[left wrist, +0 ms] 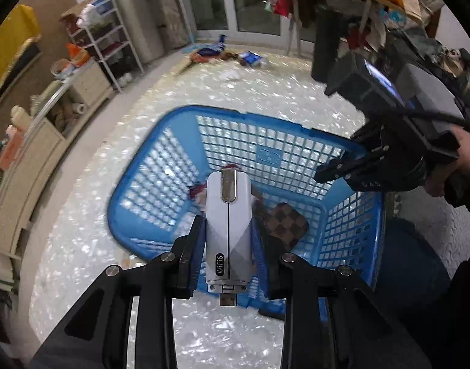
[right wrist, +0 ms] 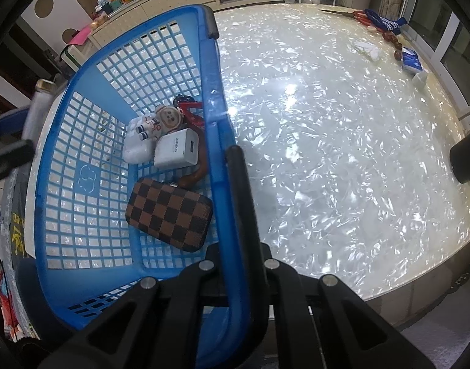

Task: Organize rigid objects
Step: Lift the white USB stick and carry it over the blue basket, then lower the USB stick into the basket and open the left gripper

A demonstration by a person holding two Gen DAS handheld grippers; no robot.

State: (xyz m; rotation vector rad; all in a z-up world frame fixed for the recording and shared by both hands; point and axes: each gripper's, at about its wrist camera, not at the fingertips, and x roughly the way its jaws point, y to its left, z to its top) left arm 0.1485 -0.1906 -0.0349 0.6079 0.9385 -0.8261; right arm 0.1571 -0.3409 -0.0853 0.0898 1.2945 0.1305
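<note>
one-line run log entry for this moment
left claw: shut on WiFi6 dongle, above blue basket | right claw: shut on basket rim | inside: checkered case, white charger

Legible markings are few. The white USB adapter carries "WiFi6" in white on a dark oval label near its plug end. The right gripper, seen from the left wrist view, bears pale digits on its body, upside down and apparently "045". In the right wrist view, the white charger in the blue basket shows a grey brand word, not clearly readable. The basket wall has a moulded emblem without readable letters.
</note>
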